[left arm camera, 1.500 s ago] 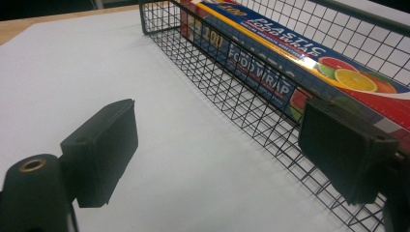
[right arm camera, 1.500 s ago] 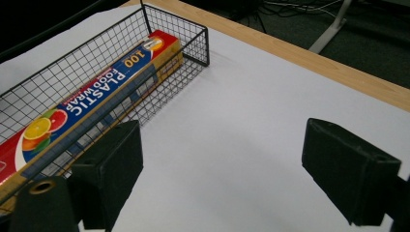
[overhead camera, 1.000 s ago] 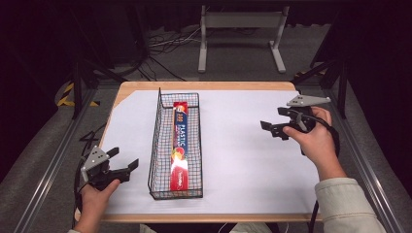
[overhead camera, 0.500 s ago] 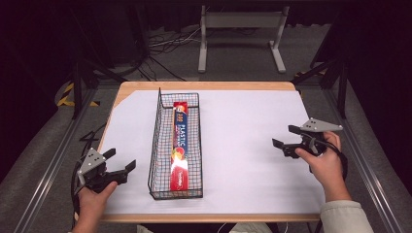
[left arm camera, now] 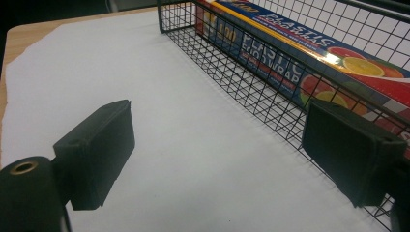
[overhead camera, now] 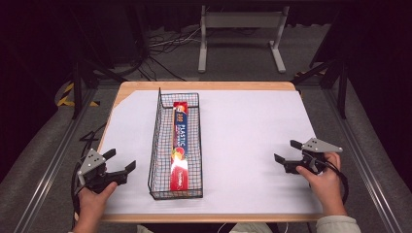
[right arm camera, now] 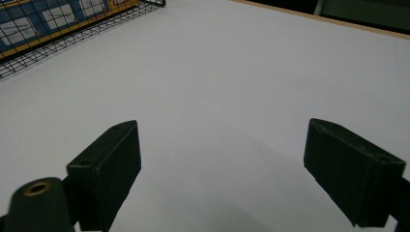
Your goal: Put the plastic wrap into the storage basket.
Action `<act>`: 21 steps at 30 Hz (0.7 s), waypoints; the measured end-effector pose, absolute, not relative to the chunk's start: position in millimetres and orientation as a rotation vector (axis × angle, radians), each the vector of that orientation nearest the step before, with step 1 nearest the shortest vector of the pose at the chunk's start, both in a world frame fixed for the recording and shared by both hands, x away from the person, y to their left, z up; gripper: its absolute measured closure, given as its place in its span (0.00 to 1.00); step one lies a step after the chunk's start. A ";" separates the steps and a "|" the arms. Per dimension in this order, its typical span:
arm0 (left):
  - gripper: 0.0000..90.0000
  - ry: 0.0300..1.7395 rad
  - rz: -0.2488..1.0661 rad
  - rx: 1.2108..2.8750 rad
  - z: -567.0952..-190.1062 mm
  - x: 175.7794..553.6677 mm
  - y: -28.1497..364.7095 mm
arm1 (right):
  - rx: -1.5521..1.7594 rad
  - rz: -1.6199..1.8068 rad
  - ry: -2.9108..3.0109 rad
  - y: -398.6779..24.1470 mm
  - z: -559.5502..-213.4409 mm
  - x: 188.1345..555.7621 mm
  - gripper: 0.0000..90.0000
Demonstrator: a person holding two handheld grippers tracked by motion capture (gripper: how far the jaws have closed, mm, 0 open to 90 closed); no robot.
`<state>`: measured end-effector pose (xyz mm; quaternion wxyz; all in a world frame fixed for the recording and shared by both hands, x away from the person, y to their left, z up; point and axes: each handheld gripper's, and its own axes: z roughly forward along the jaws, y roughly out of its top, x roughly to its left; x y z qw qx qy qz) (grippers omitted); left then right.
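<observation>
wrap box (overhead camera: 181,141) in the basket (overhead camera: 156,145) looks light, stiff, slick; grip mid-length across its narrow sides. left gripper (overhead camera: 121,164) and right gripper (overhead camera: 286,154) jaws apart, empty.

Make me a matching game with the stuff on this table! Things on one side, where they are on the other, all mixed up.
Things:
1. plastic wrap box
2. wire basket
3. left gripper
4. right gripper

Places:
A. open, on the table's right side
B. lying inside the basket
C. open, just left of the basket
D. standing on the white sheet, left of the middle

Pairs: 1-B, 2-D, 3-C, 4-A
</observation>
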<state>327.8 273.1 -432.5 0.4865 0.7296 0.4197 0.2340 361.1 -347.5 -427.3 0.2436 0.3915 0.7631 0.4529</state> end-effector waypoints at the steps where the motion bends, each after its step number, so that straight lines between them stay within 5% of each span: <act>1: 0.14 1.019 0.567 1.776 -433.2 328.3 272.9 | 1.070 1.237 2.079 -347.7 -430.1 360.1 0.15; 21: 0.12 1.052 0.524 1.787 -446.1 337.4 276.2 | 1.098 1.272 1.976 -351.0 -433.5 345.2 0.14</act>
